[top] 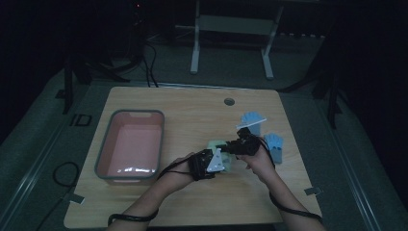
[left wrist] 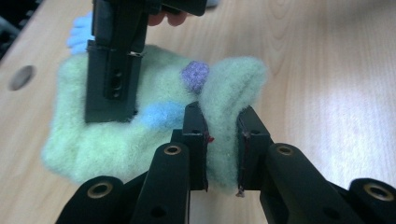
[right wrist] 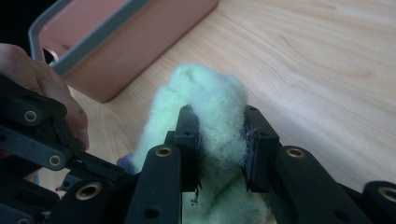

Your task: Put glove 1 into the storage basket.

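From the high view you get little of the green fleece [top: 217,144]: your grippers and hands cover most of it, and the dim light blurs the rest. The two blue items [top: 262,130] beyond are too small to name, perhaps gloves. In the right gripper view the pink bin [right wrist: 140,37] is cut off at the top edge.

Quick count: one fuzzy green sock [top: 222,150], two light blue socks [top: 253,121] off to the side, one pink bin [top: 131,144], two grippers, all on one wooden table [top: 192,110].
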{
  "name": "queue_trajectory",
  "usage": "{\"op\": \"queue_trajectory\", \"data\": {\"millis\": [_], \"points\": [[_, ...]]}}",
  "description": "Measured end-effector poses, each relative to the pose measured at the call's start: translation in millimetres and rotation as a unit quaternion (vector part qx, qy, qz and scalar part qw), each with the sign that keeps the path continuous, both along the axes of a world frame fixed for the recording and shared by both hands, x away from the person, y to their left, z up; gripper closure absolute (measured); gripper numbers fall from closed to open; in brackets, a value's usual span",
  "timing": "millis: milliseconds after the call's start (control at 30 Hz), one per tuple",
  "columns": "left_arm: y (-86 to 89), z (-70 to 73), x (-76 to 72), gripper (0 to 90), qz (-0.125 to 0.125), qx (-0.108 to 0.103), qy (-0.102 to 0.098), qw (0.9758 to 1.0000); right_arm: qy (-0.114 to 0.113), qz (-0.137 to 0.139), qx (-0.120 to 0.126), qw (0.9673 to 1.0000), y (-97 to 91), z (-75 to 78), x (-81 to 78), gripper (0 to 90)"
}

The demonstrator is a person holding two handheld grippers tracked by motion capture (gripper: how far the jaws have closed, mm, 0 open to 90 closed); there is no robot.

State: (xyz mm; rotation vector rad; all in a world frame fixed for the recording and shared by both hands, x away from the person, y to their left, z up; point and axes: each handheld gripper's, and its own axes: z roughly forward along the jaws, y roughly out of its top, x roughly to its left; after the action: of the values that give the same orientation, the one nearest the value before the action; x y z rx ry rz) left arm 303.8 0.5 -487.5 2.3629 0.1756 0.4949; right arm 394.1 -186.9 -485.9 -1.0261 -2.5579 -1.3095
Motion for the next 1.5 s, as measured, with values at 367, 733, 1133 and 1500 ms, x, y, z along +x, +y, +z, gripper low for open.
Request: {"op": "queue_trajectory", "data": {"millis": [367, 733, 1133, 1500], "points": [[34.0, 30.4, -7.4, 78.1, 0.023, 0.019, -0.014, 0.9995, -0.013, 0.026, 0.000, 0.9996, 41.8, 26.4, 2.6, 71.4], [70.6, 50.4, -9.4, 78.1, 0.051, 0.033, -0.033, 0.9976, -0.023, 0.046, 0.002, 0.9986, 85.7, 49.2, 10.3, 71.5], [114.7, 60.2, -16.9, 78.1, 0.091, 0.066, -0.042, 0.9928, -0.031, 0.076, -0.003, 0.9967, 140.1, 59.4, 13.7, 71.5], [160.0, 56.3, -26.1, 78.1, 0.127, 0.069, -0.033, 0.9890, -0.026, 0.105, 0.002, 0.9941, 192.3, 58.2, 13.5, 71.4]]}}
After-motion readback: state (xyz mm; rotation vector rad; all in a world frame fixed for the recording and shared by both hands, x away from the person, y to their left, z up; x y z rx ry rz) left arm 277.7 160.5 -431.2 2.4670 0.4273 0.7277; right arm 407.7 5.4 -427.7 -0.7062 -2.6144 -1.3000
